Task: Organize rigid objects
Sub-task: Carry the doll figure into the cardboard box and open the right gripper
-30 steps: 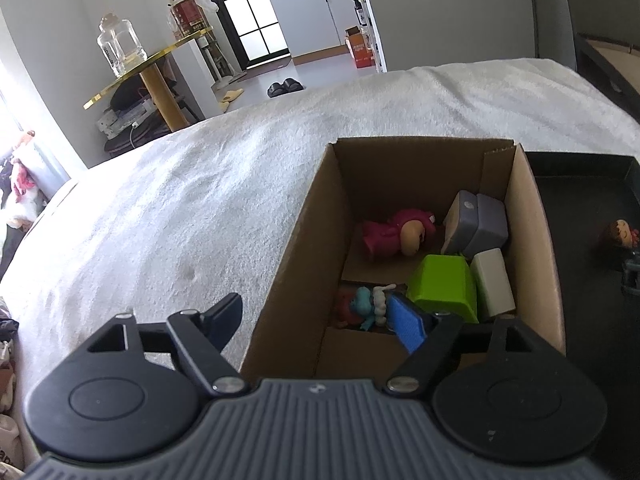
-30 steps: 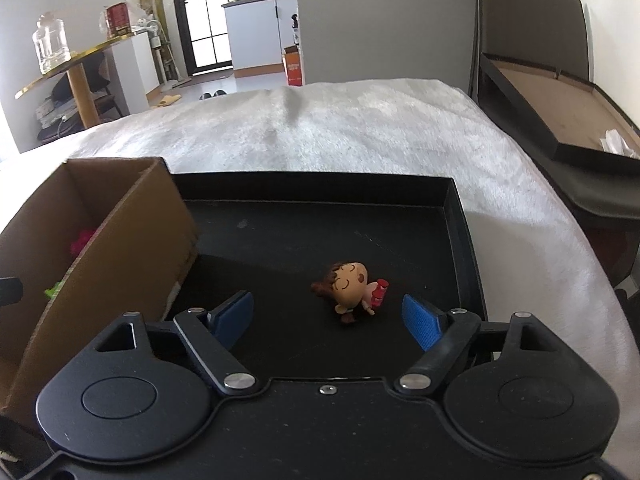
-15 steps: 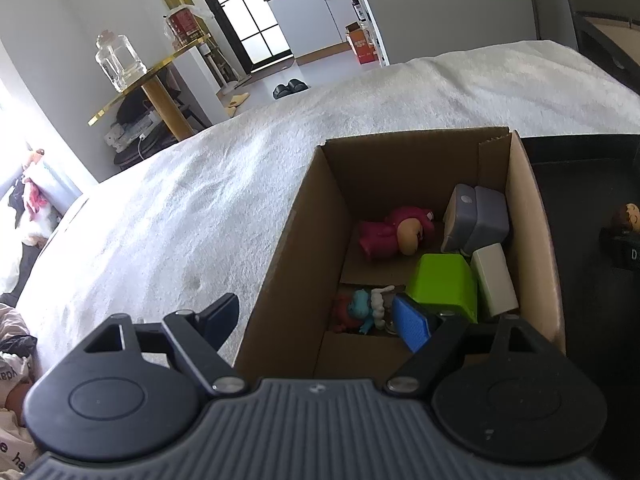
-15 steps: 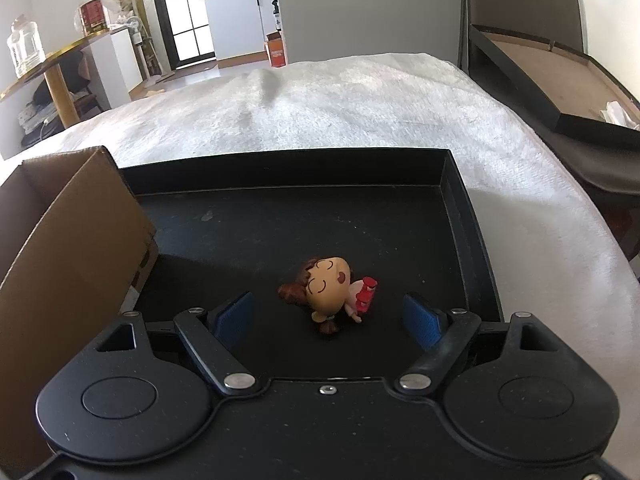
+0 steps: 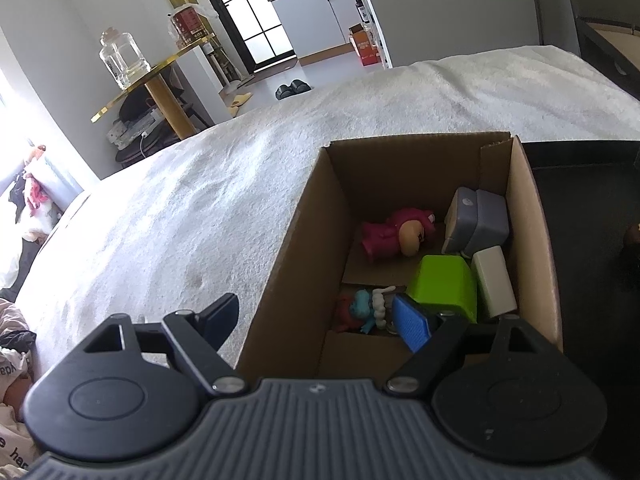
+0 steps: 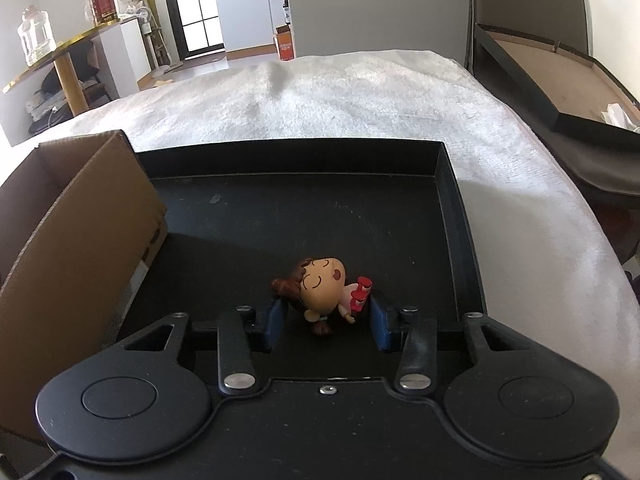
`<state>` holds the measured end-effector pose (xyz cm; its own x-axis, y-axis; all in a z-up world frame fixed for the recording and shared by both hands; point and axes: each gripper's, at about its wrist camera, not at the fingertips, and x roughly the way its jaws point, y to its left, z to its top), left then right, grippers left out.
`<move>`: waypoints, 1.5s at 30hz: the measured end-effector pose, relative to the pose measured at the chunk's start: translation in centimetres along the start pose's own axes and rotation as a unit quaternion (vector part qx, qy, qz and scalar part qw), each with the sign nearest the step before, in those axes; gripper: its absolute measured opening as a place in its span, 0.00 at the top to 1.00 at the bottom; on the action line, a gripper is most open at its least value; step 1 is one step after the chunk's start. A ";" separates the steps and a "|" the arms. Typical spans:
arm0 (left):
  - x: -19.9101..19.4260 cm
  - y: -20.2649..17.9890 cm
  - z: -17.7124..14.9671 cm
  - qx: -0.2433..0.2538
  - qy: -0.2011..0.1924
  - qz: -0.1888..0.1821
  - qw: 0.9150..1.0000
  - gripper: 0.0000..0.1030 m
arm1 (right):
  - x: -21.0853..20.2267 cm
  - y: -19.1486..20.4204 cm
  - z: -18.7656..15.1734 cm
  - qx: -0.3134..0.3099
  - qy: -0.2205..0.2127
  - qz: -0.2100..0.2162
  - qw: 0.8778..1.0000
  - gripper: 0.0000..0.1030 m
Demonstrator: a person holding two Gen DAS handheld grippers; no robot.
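Observation:
A small doll figurine [image 6: 324, 292] with brown hair and a red item lies in the black tray [image 6: 452, 216]. My right gripper [image 6: 328, 320] has its blue pads closed in on either side of the doll, touching or nearly touching it. My left gripper [image 5: 320, 316] is open and empty, straddling the near left wall of the cardboard box [image 5: 280, 264]. In the box lie a pink figure [image 5: 396, 232], a grey case [image 5: 476, 220], a green block [image 5: 444, 284], a white block [image 5: 494, 280] and a small teal and red toy [image 5: 360, 310].
Box and tray sit side by side on a white fuzzy bed cover [image 6: 340, 100]. A gold round table with a glass jar [image 5: 122, 58] stands beyond the bed on the left. A dark open case [image 6: 560, 80] is at the right.
My right gripper moved forward and down onto the doll, and its fingers closed from wide open to around it. My left gripper drifted slightly, still open.

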<state>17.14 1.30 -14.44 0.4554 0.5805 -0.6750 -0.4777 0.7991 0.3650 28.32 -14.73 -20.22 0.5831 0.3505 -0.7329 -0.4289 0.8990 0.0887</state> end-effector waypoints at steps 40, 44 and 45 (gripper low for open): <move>0.5 4.7 -1.8 -0.093 0.003 -0.070 0.993 0.60 | -7.2 7.9 4.6 -0.049 -0.105 0.076 0.990 0.59; 0.6 5.2 -1.9 -0.098 0.000 -0.067 0.993 0.70 | -7.4 8.5 4.6 -0.046 -0.100 0.084 0.990 0.59; 0.6 5.2 -2.0 -0.096 -0.002 -0.066 0.993 0.72 | -7.5 8.6 4.6 -0.043 -0.100 0.086 0.990 0.59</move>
<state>13.41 5.52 -14.18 0.5262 0.4739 -0.7061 -0.5484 0.8237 0.1441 23.48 -8.39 -10.86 0.6183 0.5489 -0.5625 -0.5850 0.7994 0.1369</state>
